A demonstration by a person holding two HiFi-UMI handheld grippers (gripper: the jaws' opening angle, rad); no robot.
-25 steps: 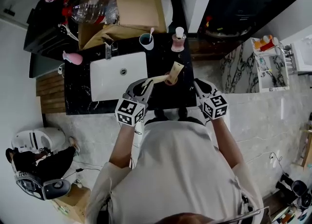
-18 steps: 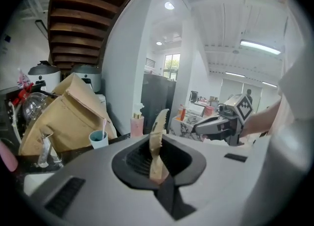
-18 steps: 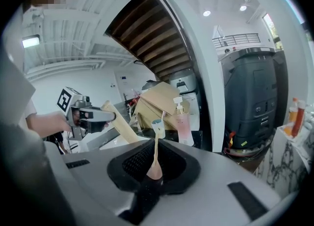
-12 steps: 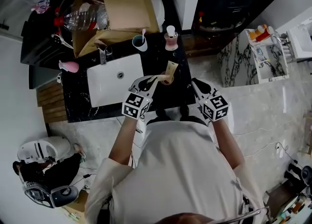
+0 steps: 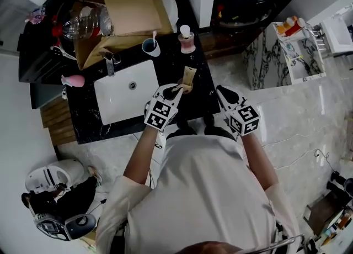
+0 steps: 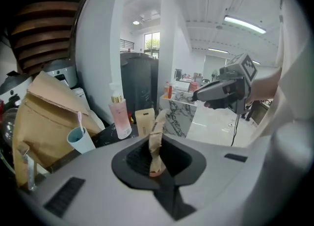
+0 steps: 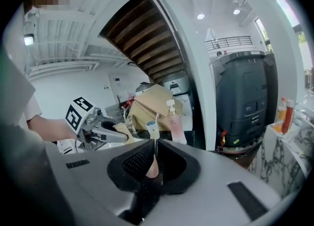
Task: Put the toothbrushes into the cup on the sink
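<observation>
A pale blue cup with a pink toothbrush in it stands at the back of the black counter, behind the white sink. My left gripper is shut on a toothbrush in a brown paper wrapper, held upright over the counter's front right part, beside a small tan box. In the left gripper view the cup is at the left, well beyond the jaws. My right gripper is shut and hangs off the counter's right edge, with nothing seen in it.
A pink pump bottle stands right of the cup. The faucet is at the sink's back left. Brown cardboard and a clear plastic bottle lie behind. A marble-patterned shelf unit stands to the right.
My left gripper has moved right and forward with the wrapped toothbrush, closer to the tan box. The right gripper has hardly moved.
</observation>
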